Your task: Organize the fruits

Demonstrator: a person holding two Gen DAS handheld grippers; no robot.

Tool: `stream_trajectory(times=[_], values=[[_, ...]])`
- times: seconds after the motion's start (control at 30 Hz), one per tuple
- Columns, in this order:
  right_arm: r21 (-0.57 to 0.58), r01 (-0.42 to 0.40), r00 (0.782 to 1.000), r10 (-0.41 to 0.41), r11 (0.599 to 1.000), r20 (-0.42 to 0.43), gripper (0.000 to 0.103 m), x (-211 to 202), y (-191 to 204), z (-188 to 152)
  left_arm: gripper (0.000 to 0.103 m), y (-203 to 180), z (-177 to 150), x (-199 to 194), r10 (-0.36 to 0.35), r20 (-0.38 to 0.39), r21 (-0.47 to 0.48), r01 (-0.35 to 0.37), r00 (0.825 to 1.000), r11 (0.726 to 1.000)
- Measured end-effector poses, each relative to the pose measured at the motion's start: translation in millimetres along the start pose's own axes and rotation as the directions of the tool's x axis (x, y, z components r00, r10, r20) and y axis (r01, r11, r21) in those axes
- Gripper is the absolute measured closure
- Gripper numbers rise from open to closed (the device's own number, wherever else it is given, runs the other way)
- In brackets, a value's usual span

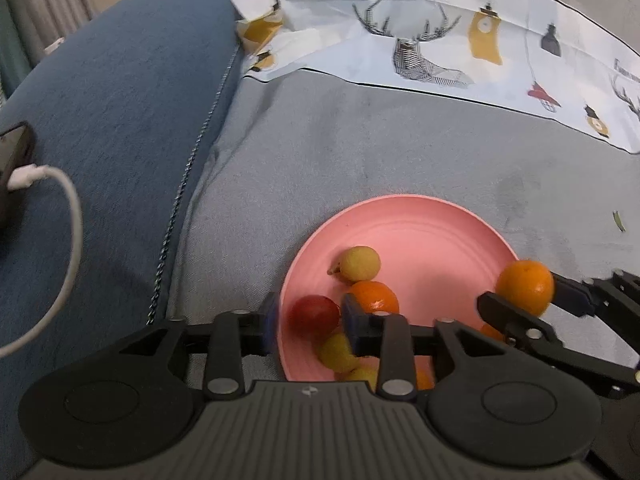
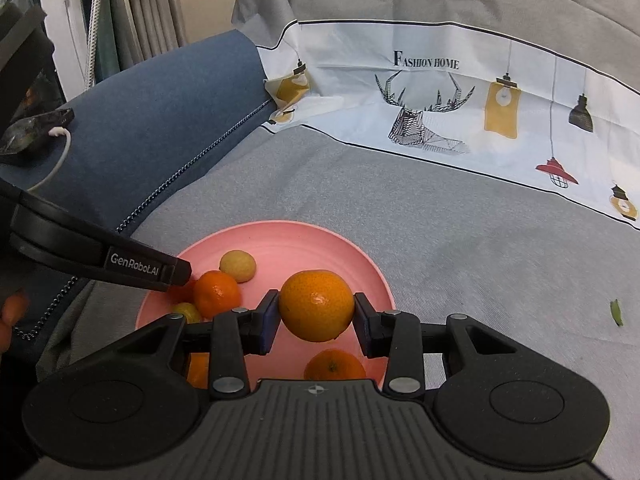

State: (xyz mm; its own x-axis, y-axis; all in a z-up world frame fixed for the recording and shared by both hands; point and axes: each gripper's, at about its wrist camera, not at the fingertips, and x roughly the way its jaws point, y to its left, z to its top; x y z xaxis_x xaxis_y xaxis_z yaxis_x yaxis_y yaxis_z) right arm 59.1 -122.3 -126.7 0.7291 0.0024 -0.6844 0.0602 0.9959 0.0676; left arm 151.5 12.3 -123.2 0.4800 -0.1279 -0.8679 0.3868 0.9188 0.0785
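A pink plate point(image 1: 420, 232) point(image 2: 280, 240) lies on the grey sofa seat with several small fruits in it. My left gripper point(image 1: 310, 322) hangs open over the plate's left side. A red fruit point(image 1: 314, 316) lies between its blue pads without touching them. Around it are an orange point(image 1: 374, 296) point(image 2: 216, 294) and two yellow fruits point(image 1: 358, 264) point(image 1: 336, 354). My right gripper point(image 2: 316, 312) is shut on a larger orange point(image 2: 316, 306) point(image 1: 526, 286), held just above the plate's right half. Another orange point(image 2: 334, 364) rests below it.
A blue sofa armrest point(image 1: 120, 100) rises on the left, with a phone point(image 1: 12, 160) and its white cable on top. A white patterned cloth point(image 1: 440, 40) covers the sofa back. A small green scrap point(image 2: 616, 312) lies on the seat at right.
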Motion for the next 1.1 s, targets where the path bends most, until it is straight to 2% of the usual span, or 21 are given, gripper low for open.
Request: stream_trajectory(times=[0.03, 0.07, 0.1, 0.13, 0.17, 0.33, 0.6, 0.77, 0.9, 1.1], values=[[-0.008, -0.015, 1.0, 0.015, 1.0, -0.003, 0.06, 1.7, 0.3, 0.7, 0.016, -0.3, 0.5, -0.7, -0.007, 0.001, 0.008, 0.007, 1.0, 1.0], [-0.014, -0.032, 0.999, 0.032, 0.999, -0.001, 0.054, 1.6, 0.5, 1.5, 0.001, 0.4, -0.1, -4.5, 0.013, 0.019, 0.002, -0.013, 1.0, 1.0], [-0.02, -0.035, 0.999, 0.035, 0.999, 0.0, 0.037, 0.2, 1.2, 2.8, 0.0, 1.4, -1.7, -9.7, 0.051, 0.051, -0.01, -0.051, 0.997, 0.999], [-0.024, -0.023, 1.0, 0.023, 0.999, 0.001, 0.016, -2.2, 1.6, 3.6, 0.0, 3.0, -3.8, -15.3, 0.056, 0.074, -0.015, -0.055, 0.996, 0.998], [-0.025, -0.018, 1.0, 0.018, 1.0, 0.008, 0.012, -6.2, 1.3, 3.8, 0.0, 3.9, -5.7, -18.6, 0.047, 0.069, -0.015, -0.046, 0.996, 0.999], [-0.022, 0.001, 1.0, -0.001, 1.0, 0.031, 0.007, -38.8, 2.2, -2.7, 0.0, 4.0, -27.7, -47.1, 0.089, 0.066, -0.027, -0.088, 0.994, 0.996], [0.121, 0.1, 0.994, -0.105, 0.988, 0.042, 0.001, -107.7, 3.8, -25.7, 0.0, -8.6, -70.9, -109.8, 0.121, 0.115, -0.015, -0.12, 0.986, 0.993], [0.115, 0.17, 0.983, -0.177, 0.979, 0.048, 0.001, -137.3, 13.3, -40.9, 0.0, -15.3, -94.1, -138.7, 0.161, 0.145, -0.023, -0.159, 0.976, 0.987], [0.119, 0.185, 0.979, -0.193, 0.976, 0.063, 0.001, -159.4, 19.5, -48.0, 0.0, -20.0, -106.2, -155.8, 0.193, 0.154, -0.049, -0.188, 0.969, 0.981], [0.098, 0.192, 0.975, -0.201, 0.977, 0.094, 0.001, -183.3, 30.6, -57.1, 0.0, -24.9, -119.0, -163.2, 0.189, 0.13, -0.023, -0.188, 0.973, 0.982]])
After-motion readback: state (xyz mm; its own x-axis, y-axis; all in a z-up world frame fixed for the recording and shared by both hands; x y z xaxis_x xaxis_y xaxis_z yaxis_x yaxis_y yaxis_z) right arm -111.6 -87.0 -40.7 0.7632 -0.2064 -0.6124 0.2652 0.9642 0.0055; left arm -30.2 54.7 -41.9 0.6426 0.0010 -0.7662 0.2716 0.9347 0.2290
